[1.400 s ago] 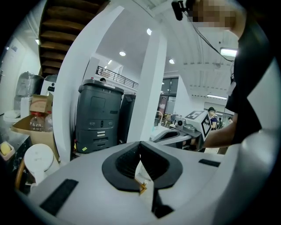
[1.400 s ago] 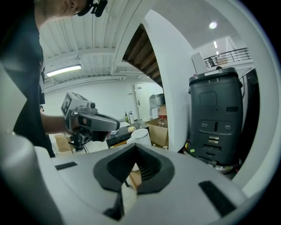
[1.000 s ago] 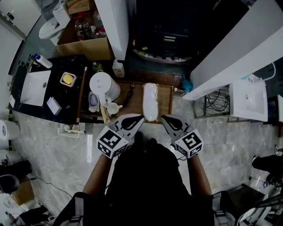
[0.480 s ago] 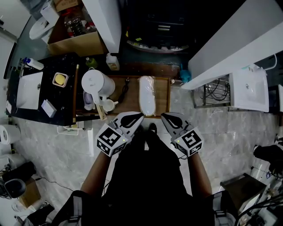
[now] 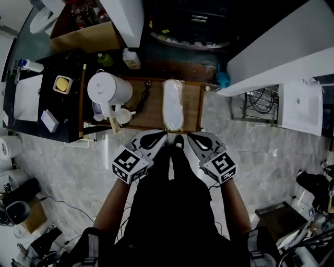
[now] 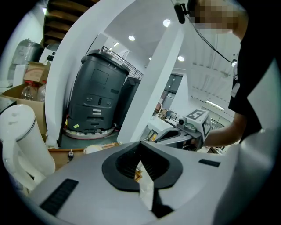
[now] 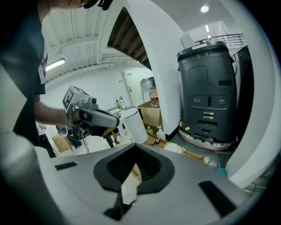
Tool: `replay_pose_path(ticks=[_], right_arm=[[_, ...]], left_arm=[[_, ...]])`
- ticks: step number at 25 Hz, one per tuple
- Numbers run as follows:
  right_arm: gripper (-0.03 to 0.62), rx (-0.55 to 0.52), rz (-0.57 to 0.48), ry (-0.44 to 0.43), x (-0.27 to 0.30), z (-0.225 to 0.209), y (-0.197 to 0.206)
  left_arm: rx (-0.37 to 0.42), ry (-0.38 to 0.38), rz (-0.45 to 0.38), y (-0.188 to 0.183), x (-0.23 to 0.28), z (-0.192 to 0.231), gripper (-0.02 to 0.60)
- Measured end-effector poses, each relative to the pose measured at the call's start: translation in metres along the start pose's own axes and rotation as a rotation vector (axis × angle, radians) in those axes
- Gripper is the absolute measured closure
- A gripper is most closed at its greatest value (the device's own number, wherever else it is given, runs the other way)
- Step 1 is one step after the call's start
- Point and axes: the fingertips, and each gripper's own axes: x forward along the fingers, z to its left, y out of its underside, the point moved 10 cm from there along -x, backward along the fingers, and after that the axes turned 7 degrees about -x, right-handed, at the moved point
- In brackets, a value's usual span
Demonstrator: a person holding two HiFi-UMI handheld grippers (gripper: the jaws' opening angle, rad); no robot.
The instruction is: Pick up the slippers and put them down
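A pair of white slippers (image 5: 173, 104) in clear wrap lies lengthwise on a low wooden table (image 5: 194, 107). Both grippers hover side by side just short of the table's near edge, above the person's black shoe (image 5: 179, 141). My left gripper (image 5: 158, 135) is shut with nothing in it, and so is my right gripper (image 5: 194, 137). In the left gripper view the shut jaws (image 6: 140, 144) point over the table, with the right gripper (image 6: 186, 128) alongside. The right gripper view shows its shut jaws (image 7: 134, 147), the left gripper (image 7: 94, 116) and the slippers (image 7: 174, 148) ahead.
A white kettle (image 5: 107, 89) and a small cup (image 5: 124, 116) stand on the table's left part. A black counter with a sink (image 5: 28, 96) lies left, a cardboard box (image 5: 86, 34) beyond. A dark grey machine (image 7: 210, 92) and white pillars (image 5: 128, 15) stand behind; a wire rack (image 5: 255, 104) is right.
Both grippers have sunk a little toward the table's near edge and stayed shut. The head view has shifted, so the table now sits higher in the picture.
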Motion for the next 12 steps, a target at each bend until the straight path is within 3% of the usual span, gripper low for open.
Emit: replay_pose_path(ticks=[12], right_arm=[[0.586,-0.003,0.074,-0.048,0.044,-0.022,0.039]], left_arm=[[-0.116,-0.032,0.050,0.049,0.029,0.033,0.569]])
